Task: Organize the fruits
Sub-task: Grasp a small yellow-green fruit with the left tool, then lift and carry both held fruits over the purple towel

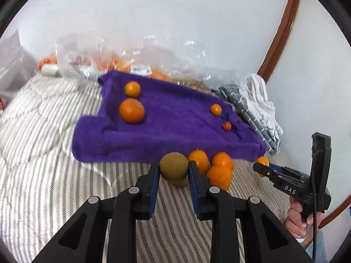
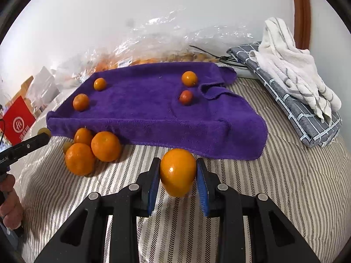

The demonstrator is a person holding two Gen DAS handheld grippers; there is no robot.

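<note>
My left gripper (image 1: 173,168) is shut on a green-brown fruit (image 1: 173,165), held just in front of the purple towel (image 1: 166,118). My right gripper (image 2: 178,175) is shut on an orange (image 2: 178,172) at the towel's near edge; it also shows in the left wrist view (image 1: 262,166). A cluster of three oranges (image 2: 92,149) lies on the striped bedding between the grippers. On the towel (image 2: 153,109) lie two oranges at the left (image 2: 80,102), one at the right (image 2: 189,78) and a small red fruit (image 2: 186,96).
A clear plastic bag of oranges (image 1: 122,61) lies behind the towel against the white wall. Folded grey and white cloths (image 2: 296,83) lie at the right. A red box (image 2: 17,122) stands at the far left. The striped bedding (image 2: 285,197) covers the surface.
</note>
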